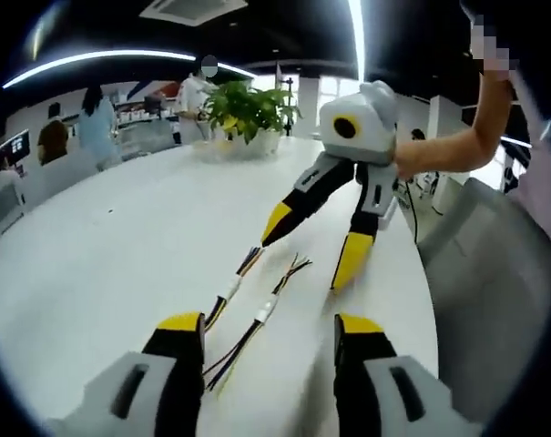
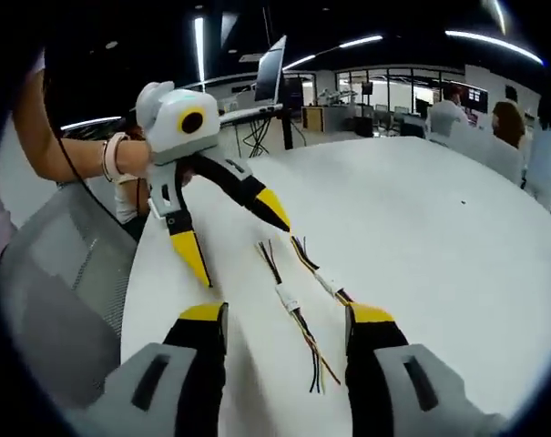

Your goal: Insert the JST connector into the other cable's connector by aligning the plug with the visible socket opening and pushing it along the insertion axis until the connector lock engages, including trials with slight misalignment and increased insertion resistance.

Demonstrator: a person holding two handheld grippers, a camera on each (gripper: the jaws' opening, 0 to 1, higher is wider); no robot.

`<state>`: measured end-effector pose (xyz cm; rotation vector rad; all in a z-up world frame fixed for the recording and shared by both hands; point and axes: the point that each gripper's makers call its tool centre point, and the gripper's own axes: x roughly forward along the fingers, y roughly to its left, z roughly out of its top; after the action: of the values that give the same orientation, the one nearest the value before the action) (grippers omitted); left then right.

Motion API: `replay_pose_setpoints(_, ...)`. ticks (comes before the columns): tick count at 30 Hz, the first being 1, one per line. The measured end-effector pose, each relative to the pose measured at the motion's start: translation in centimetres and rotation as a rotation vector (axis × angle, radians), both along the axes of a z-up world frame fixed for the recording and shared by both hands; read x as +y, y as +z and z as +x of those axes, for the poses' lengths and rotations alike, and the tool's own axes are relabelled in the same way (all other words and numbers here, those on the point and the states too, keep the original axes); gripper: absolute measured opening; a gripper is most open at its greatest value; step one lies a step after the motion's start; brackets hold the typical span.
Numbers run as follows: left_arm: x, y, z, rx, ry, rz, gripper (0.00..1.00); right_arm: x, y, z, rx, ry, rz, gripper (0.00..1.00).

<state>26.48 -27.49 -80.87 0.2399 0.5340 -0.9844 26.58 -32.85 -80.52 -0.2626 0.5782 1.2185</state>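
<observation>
Two short cables with multicoloured wires lie side by side on the white round table point(image 1: 120, 237). Each carries a small white JST connector at its middle: one connector point(image 1: 229, 291) on the left cable, the other connector point(image 1: 266, 310) on the right cable. In the right gripper view the same two connectors point(image 2: 285, 297) point(image 2: 328, 284) lie between my jaws. My left gripper point(image 1: 268, 325) is open just short of the cables, holding nothing. My right gripper point(image 1: 310, 253) faces it from the far side, also open and empty. Seen from the right gripper point(image 2: 286, 315), the left gripper point(image 2: 237, 242) hovers over the wire ends.
A potted plant point(image 1: 248, 109) stands at the table's far side. A grey chair point(image 1: 494, 273) point(image 2: 56, 273) sits against the table edge beside a person's bare arm point(image 1: 448, 150). Several people and desks with a monitor point(image 2: 270, 68) are in the background.
</observation>
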Motion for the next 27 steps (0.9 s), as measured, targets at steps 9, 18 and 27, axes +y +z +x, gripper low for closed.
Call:
replay_pose_setpoints(9,0.3,0.8,-2.0,0.024,0.04,-0.006,0.65,-1.3,0.8,-0.6,0.065,-0.127,-0.005,0.76)
replay_pose_setpoints(18,0.8,2.5,-3.6,0.052,0.131,-0.06,0.82,-2.0,2.0,-2.1,0.08,-0.163,0.011,0.86)
replay_pose_setpoints(27,1.1,4.3,-4.6,0.043,0.178,-0.051,0.96,-2.3,3.6,-3.0,0.096,-0.237,0.04,1.0)
